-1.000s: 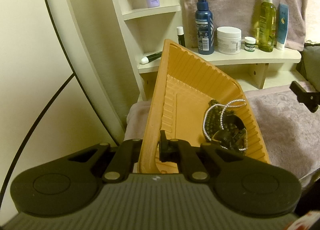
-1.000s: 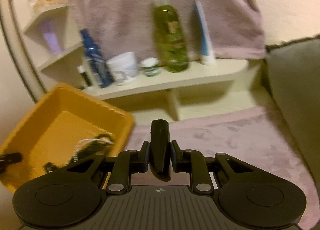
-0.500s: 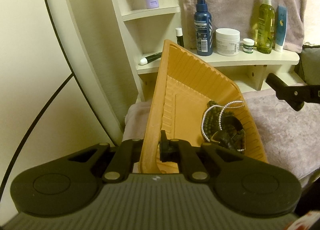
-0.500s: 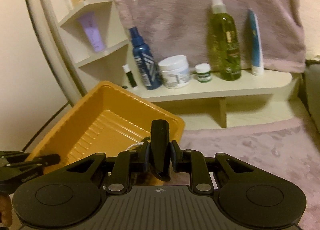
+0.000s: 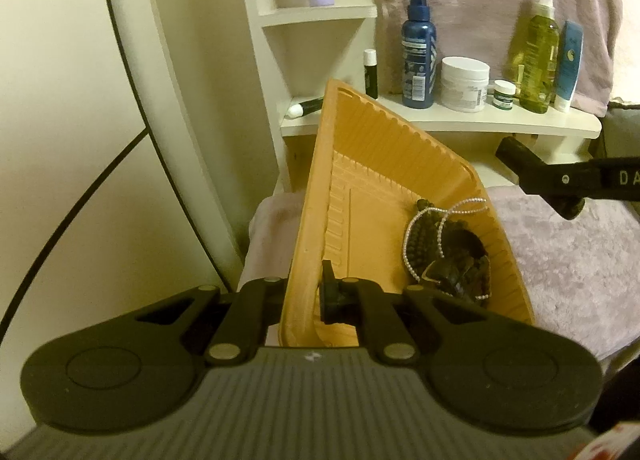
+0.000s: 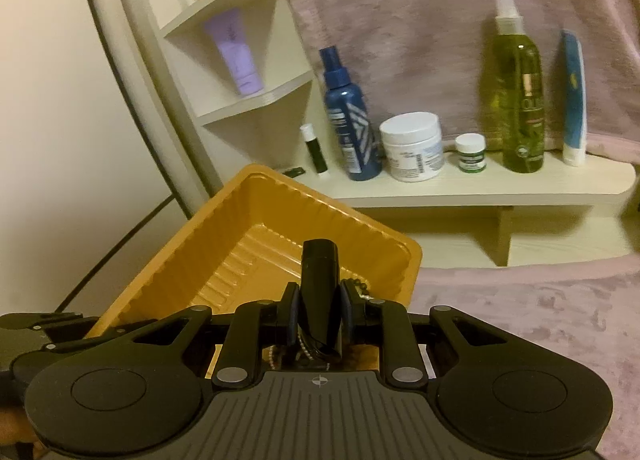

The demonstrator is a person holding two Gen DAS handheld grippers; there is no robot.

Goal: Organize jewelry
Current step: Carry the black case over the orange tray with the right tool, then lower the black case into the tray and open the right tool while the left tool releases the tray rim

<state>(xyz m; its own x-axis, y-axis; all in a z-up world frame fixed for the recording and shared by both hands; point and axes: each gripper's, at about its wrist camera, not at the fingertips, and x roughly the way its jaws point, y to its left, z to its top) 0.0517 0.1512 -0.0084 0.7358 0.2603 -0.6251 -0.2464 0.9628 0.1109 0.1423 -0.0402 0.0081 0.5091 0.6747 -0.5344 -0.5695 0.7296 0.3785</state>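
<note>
Left-wrist view shows a ribbed orange tray (image 5: 384, 180) tipped up on one long edge over a mauve blanket (image 5: 580, 260). Its jewelry (image 5: 448, 248) has gathered in the low right corner: dark bead strands tangled with a loop of small white pearls. The left claw (image 5: 308, 296) is pinched tight on the tray's near rim, one finger outside the wall and one inside, so the jewelry lies just ahead and to the right of it. The right claw (image 6: 320, 312) sits above the tray's near side, clamped on a black clip (image 6: 320, 292) that stands up between its pads; beads and a pearl strand show right beneath it. In the left-wrist view the clip juts from the right edge, near the tray's far right corner. Against a second ago, the tray's tilt and the left claw's grip are unchanged, while the right claw has swung left so the tray now fills its lower view. A shelf (image 6: 480, 188) of bottles and jars stands behind.
</note>
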